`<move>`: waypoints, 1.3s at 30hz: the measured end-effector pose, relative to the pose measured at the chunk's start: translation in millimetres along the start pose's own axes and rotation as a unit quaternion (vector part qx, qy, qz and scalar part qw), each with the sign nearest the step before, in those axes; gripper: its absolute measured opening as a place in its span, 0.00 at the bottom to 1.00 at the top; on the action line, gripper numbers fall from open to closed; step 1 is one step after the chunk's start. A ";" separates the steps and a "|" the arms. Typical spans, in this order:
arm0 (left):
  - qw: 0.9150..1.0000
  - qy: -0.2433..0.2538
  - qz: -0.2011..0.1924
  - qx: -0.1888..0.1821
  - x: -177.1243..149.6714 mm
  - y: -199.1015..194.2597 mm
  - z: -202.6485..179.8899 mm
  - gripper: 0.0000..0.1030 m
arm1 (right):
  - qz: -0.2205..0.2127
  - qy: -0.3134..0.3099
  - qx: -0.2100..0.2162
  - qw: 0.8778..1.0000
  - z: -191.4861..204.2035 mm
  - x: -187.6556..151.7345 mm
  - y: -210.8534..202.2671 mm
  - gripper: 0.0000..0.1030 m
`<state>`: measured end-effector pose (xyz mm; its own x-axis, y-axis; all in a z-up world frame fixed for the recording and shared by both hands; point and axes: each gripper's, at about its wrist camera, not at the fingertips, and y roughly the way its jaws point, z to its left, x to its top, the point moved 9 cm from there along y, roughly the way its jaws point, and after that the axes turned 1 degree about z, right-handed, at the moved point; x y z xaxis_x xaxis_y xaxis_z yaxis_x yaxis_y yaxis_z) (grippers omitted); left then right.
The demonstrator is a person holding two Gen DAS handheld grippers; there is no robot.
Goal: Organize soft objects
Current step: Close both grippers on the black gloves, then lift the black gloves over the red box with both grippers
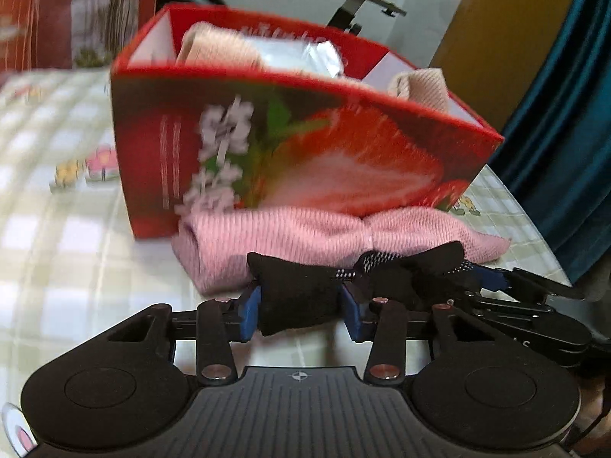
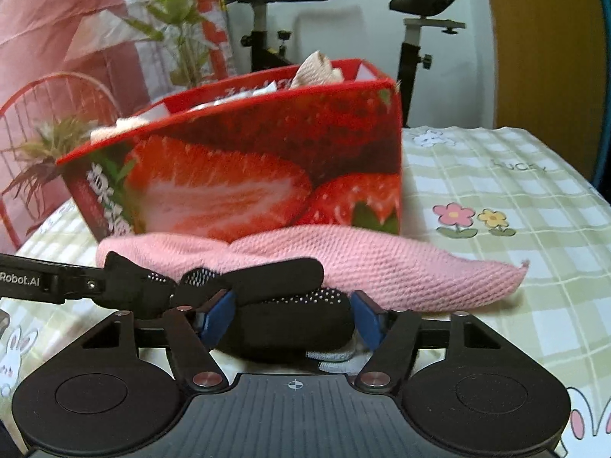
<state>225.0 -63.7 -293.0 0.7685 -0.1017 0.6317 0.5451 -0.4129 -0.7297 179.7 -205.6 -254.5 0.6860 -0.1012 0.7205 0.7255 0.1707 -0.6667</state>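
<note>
1. Black fabric, a dark sock (image 1: 294, 290) with white dotted grip patches, sits squeezed between the blue pads of the left gripper (image 1: 299, 307); the cloth bulges out past both pads, so the jaws stand narrow and clamped on it.
2. Across from it, the right gripper (image 2: 290, 318) has the sock's other end between its pads (image 2: 219, 315); the jaws are about half wide, and the cloth fills the gap, so I read this as a grip as well.
3. Just ahead of both sets of jaws lies a pink knitted cloth (image 2: 382, 263), touching the sock's far edge and resting against the foot of the red strawberry box (image 1: 305, 145).
4. Beyond the jaws, inside that box, beige rolled cloths (image 1: 217, 49) already stand, so sorting looks partly done.
5. The step in hand, as I judge it, is lifting the sock by both ends. Keep both grips firm, raise the two ends together, and clear the pink cloth so it does not drag along.
6. From the left wrist, the box's open top and contents show plainly. From the right wrist, a grey-and-white toe end (image 2: 336, 357) under the jaws and the pink cloth's loose tail appear.
7. Under everything is a green checked tablecloth (image 2: 496, 175).
</note>
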 end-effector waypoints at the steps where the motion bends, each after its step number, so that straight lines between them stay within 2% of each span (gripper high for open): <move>1: 1.000 -0.003 0.000 -0.001 -2.6 1.5 1.0 0.45 | 0.000 0.001 0.002 1.000 -0.3 -1.6 0.7 0.61; 5: 1.000 -0.012 -0.002 -0.004 -7.7 5.5 3.8 0.45 | -0.003 -0.002 0.006 1.000 1.2 -3.9 1.4 0.61; 17: 1.000 0.009 -0.010 0.005 -12.4 6.9 4.8 0.45 | -0.003 -0.013 0.010 1.000 3.9 -6.7 1.5 0.61; 20: 1.000 0.011 -0.012 0.003 -12.5 6.8 4.9 0.45 | 0.001 -0.009 0.014 1.000 5.1 -7.3 0.5 0.58; 23: 1.000 0.007 -0.011 0.001 -14.3 3.8 8.0 0.39 | 0.011 -0.001 0.024 1.000 6.2 -8.9 -3.3 0.49; 26: 1.000 0.011 -0.006 0.002 -17.7 0.6 8.1 0.31 | 0.019 0.011 0.039 0.999 8.1 -12.3 -9.1 0.35; 31: 1.000 0.025 0.003 0.000 -25.6 -4.3 0.4 0.25 | 0.026 0.011 0.057 0.998 14.7 -12.1 -15.4 0.14; 35: 1.000 0.021 0.000 -0.003 -28.0 -13.1 0.7 0.23 | 0.022 0.006 0.068 0.997 22.5 -9.3 -24.8 0.12; 39: 0.999 0.034 -0.037 -0.007 -13.8 -36.5 -5.5 0.23 | -0.006 0.006 0.076 0.997 25.8 7.7 -42.6 0.12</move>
<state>192.6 -52.2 -273.6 0.7013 -0.1314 0.7006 0.5948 -0.4339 -0.6767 152.6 -188.4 -215.6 0.6790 -0.1162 0.7249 0.7171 0.3164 -0.6210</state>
